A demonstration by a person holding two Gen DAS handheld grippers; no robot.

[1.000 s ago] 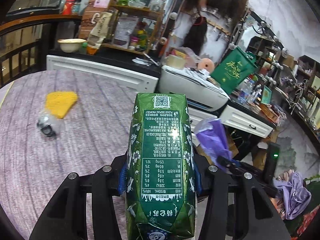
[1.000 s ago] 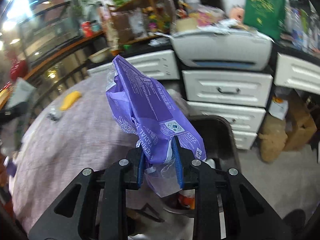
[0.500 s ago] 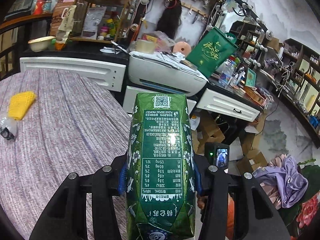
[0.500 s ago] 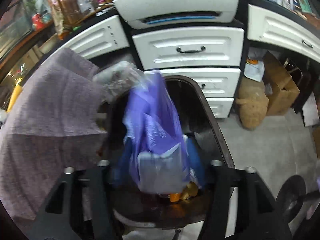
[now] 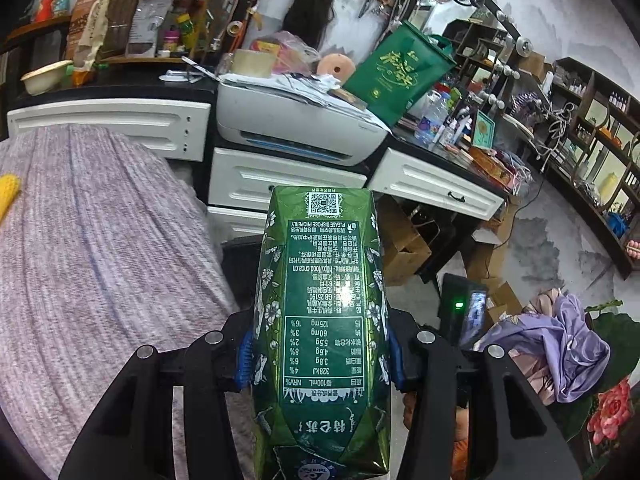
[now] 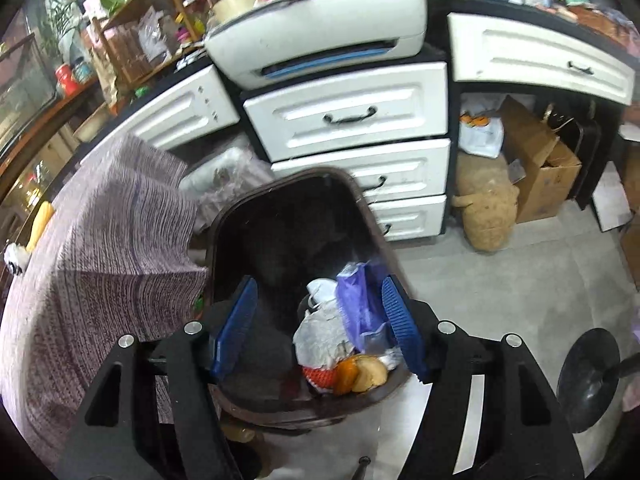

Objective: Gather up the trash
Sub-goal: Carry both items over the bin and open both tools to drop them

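Observation:
My left gripper (image 5: 318, 360) is shut on a green drink carton (image 5: 322, 312), held upside down past the right edge of the purple-grey tablecloth (image 5: 100, 264). In the right wrist view my right gripper (image 6: 318, 324) hangs over a dark brown trash bin (image 6: 280, 216), its jaws opening, blue pads wide apart and nothing pressed between them. The purple plastic bag (image 6: 358, 304) lies loose inside the bin on white paper, orange peel and other rubbish. A yellow cloth (image 5: 8, 194) and a small clear wrapper (image 6: 14, 258) rest on the table far to the left.
White drawers (image 6: 348, 116) and a white printer (image 6: 320, 24) stand behind the bin. Cardboard boxes (image 6: 536, 164) and a tan sack sit on the grey floor to the right. A black stool base (image 6: 592, 372) is at the lower right.
The right gripper swung down over the bin, spread its jaws and let go of the purple bag, which dropped in. The left gripper carried the carton rightward off the table toward the drawers.

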